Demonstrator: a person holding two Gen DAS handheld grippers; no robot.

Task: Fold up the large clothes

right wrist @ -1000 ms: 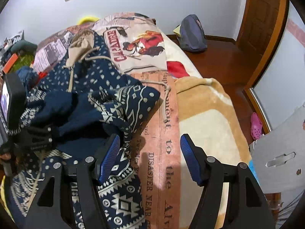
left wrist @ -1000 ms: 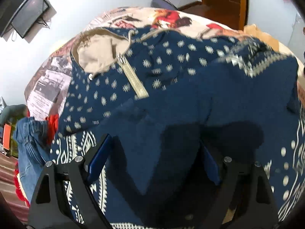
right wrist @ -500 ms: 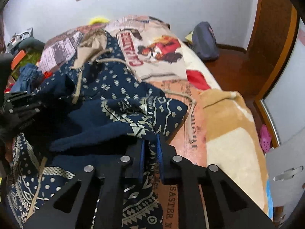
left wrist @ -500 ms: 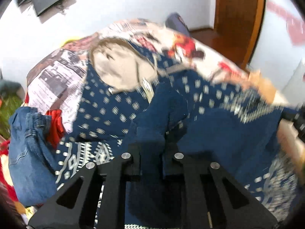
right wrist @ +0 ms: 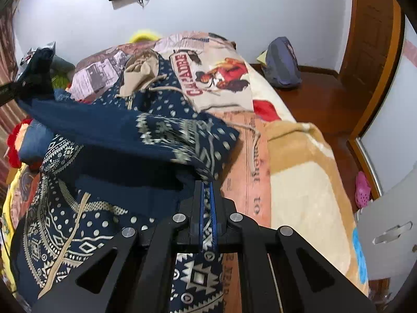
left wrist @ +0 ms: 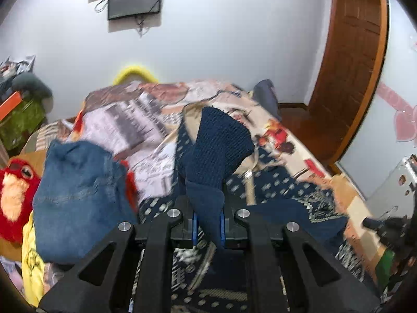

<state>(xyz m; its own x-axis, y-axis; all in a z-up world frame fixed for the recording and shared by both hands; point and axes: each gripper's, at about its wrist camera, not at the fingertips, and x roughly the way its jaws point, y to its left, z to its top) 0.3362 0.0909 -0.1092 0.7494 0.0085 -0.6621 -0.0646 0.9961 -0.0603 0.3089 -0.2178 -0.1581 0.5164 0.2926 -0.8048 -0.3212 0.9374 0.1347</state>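
Observation:
A navy hooded sweater (right wrist: 109, 208) with cream geometric patterns and a beige hood lining (right wrist: 140, 70) lies spread on the bed. My left gripper (left wrist: 207, 224) is shut on a plain navy knitted part of the sweater (left wrist: 216, 146), which stands up in a bunch above the fingers. It also shows at the far left of the right wrist view, left gripper (right wrist: 28, 86), holding that fabric up. My right gripper (right wrist: 207, 208) is shut on the patterned edge of the sweater (right wrist: 182, 135) near the bed's right side. The lifted fold stretches between both grippers.
The bed (right wrist: 299, 172) carries a printed blanket. Blue jeans (left wrist: 75, 198), a red plush toy (left wrist: 15, 195) and yellow cloth (left wrist: 31, 268) lie at its left. A grey-blue backpack (right wrist: 282, 64) sits on the wooden floor by the door (left wrist: 357, 60). A white cabinet (right wrist: 385, 234) stands right.
Both grippers went from open to shut on the sweater. The left one then rose and rolled, lifting its navy fold off the bed; the right one stayed near the sweater's right edge.

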